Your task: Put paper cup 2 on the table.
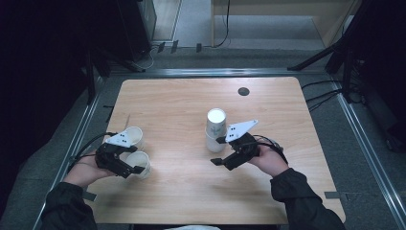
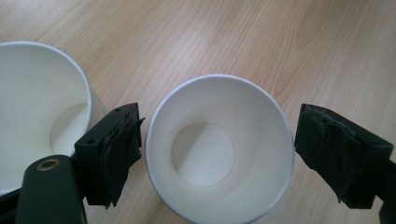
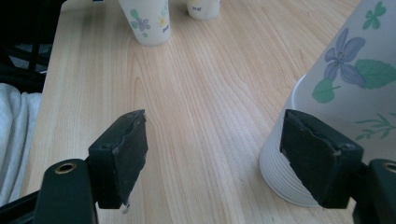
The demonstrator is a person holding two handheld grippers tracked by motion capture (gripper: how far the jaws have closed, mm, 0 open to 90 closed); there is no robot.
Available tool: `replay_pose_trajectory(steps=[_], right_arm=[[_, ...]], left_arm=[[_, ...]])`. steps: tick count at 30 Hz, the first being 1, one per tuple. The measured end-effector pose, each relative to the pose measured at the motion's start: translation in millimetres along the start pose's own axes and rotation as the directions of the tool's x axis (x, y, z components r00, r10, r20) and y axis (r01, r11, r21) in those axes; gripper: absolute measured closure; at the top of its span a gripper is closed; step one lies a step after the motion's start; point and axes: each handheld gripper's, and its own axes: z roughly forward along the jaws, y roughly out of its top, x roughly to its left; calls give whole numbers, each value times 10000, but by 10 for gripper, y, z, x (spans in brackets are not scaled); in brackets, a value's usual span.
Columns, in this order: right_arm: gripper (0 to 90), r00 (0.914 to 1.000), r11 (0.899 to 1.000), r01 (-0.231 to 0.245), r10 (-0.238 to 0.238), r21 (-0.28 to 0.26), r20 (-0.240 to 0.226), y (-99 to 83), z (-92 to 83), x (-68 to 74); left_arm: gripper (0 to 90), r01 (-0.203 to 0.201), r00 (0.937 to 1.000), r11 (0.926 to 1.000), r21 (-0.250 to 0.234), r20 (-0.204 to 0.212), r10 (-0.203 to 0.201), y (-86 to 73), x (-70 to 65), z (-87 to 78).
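Note:
Two white paper cups stand upright at the table's left: one (image 1: 134, 136) farther back, one (image 1: 139, 164) nearer the front edge. My left gripper (image 1: 132, 166) hangs over the nearer cup (image 2: 219, 149), its jaws on either side of the rim with a small gap on each side. The second cup (image 2: 37, 116) sits just outside the left pad (image 2: 119, 149). In the middle stands a stack of flower-printed cups (image 1: 216, 129). My right gripper (image 1: 218, 151) is open beside it with bare table between its jaws (image 3: 215, 149); the stack (image 3: 345, 93) rises just outside one pad.
A dark round hole (image 1: 243, 91) sits near the table's far edge. The two left cups (image 3: 147, 18) show far off in the right gripper view, and a white cloth (image 3: 14, 140) lies past the table edge. Metal rails and dark stands surround the table.

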Motion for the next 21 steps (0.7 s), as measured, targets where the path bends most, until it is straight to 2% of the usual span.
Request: replay_pose_trajectory(steps=[2,4,11,13,16,17,21], right_arm=[[233,10000,10000,-12,12,23,3,1,2,6],[233,10000,10000,33,-33,-20,-35,10,4,22],[233,9999,9999,155,-155,28,-49,21,24,78],[233,9999,9999,131,-131,-25,-58,9,14,79],[233,10000,10000,82,-82,-19,-6,-9,0,82],[233,10000,10000,-13,13,-39,74,-27,-22,87],[233,9997,9999,-121,122,-60,200,-68,-73,91]], left_arm=[[148,-106,9997,9999,-35,-210,106,22,-4,-34],[148,-50,9997,9998,-172,-233,46,50,-5,-64],[148,57,10000,9965,-834,-38,-61,213,-59,-154],[148,12,10000,9950,-998,60,-6,280,-81,-150],[148,-58,9999,9950,-998,84,67,335,-98,-132],[148,-148,9999,9948,-1007,61,155,408,-123,-95],[148,-436,9989,9933,-1069,133,452,538,-181,-29]])
